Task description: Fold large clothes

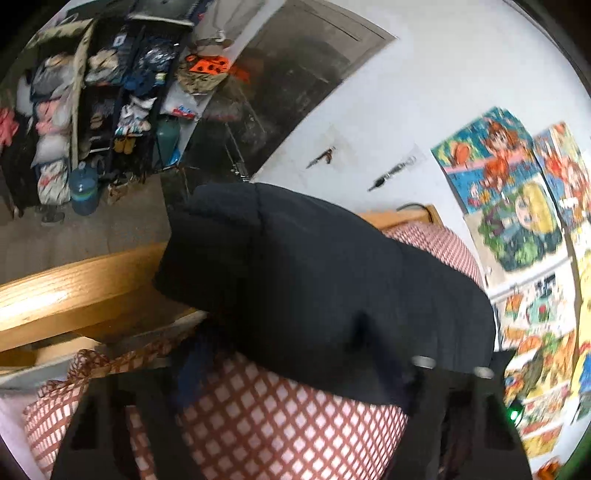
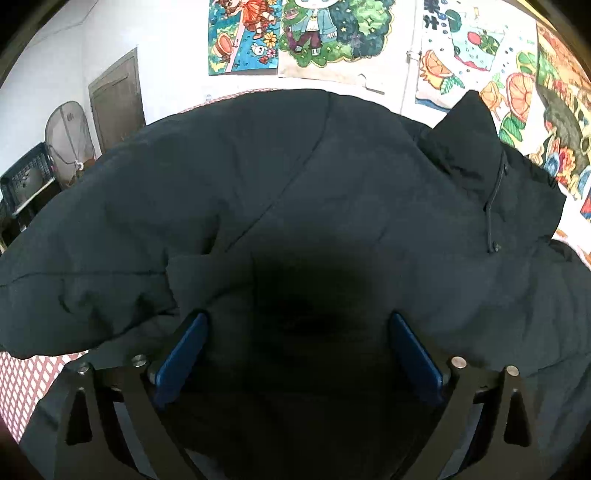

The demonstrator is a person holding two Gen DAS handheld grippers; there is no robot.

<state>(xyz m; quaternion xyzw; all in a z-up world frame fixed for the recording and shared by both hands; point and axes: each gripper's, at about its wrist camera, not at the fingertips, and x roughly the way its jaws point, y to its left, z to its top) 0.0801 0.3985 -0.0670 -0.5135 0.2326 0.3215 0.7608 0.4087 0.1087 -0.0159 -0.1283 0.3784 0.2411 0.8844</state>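
A large black padded jacket (image 2: pixel 295 192) lies on a bed with a red-and-white checked cover (image 1: pixel 288 417). In the right wrist view it fills the frame, with its collar and zip (image 2: pixel 495 206) at the upper right. My right gripper (image 2: pixel 299 332) is open, its blue pads (image 2: pixel 184 354) wide apart over the jacket's fabric, holding nothing. In the left wrist view a bulky end of the jacket (image 1: pixel 314 288) hangs raised above the cover. My left gripper (image 1: pixel 295 424) is low in the frame; its fingertips are blurred and partly hidden by the cloth.
A wooden bed frame (image 1: pixel 74 295) runs along the left. Behind it stand shelves crammed with clothes (image 1: pixel 110 92) and a blue water jug (image 1: pixel 84 192). Colourful posters (image 2: pixel 314 33) cover the white wall. A dark crate and a fan (image 2: pixel 66 140) stand at the far left.
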